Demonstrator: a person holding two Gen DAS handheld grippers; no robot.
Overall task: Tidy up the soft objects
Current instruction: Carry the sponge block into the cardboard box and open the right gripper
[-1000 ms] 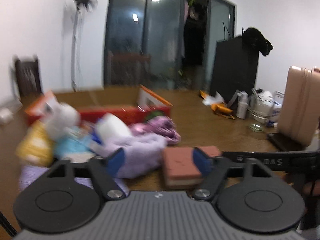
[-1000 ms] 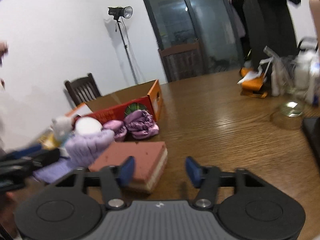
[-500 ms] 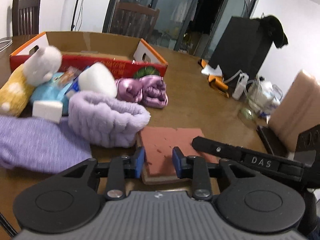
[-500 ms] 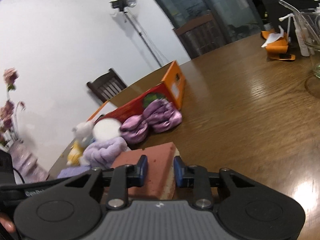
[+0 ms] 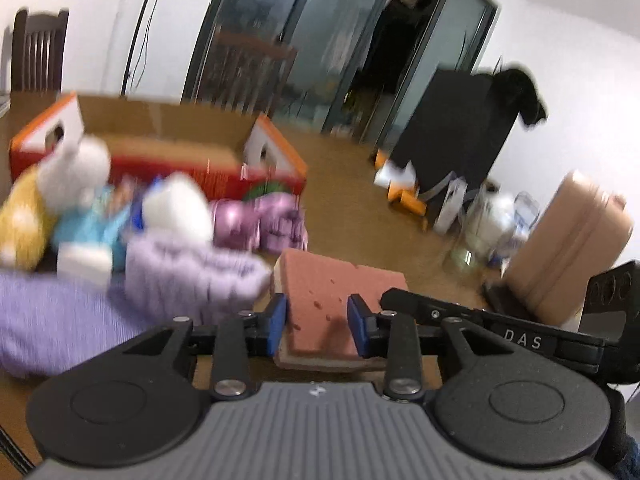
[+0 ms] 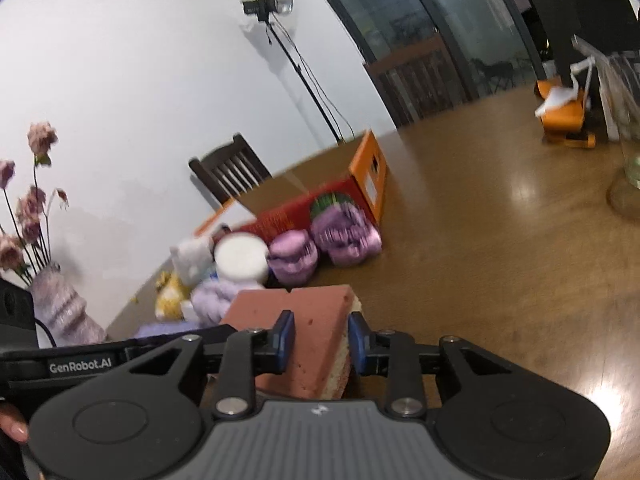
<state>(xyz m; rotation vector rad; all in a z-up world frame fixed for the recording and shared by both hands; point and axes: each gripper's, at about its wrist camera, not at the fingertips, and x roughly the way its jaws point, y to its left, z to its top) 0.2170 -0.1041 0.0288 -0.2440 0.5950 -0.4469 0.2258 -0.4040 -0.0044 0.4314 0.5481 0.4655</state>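
Observation:
A pink sponge block [image 5: 328, 292] with a pale underside is held a little above the wooden table by both grippers. My left gripper [image 5: 316, 320] has its blue pads pressed on the block's near end, and its jaws are opening slightly. My right gripper [image 6: 320, 338] is shut on the same sponge [image 6: 308, 316] at its corner. To the left lie a fluffy purple headband [image 5: 192, 276], purple scrunchies [image 5: 276, 220], a white puff [image 5: 180, 208], a white and yellow plush toy [image 5: 72, 168] and a lilac cloth [image 5: 48, 320]. Behind them stands an open cardboard box [image 5: 168, 110].
A tan suitcase [image 5: 568, 240], glass jars [image 5: 484, 228] and an orange item [image 5: 404, 196] crowd the table's right side. A vase of dried flowers [image 6: 60, 312] stands at the left edge, with a dark chair [image 6: 228, 168] and a light stand [image 6: 268, 4] behind.
Both grippers stood open around the sponge a second ago. They have closed on it from opposite ends and raised it a little off the table.

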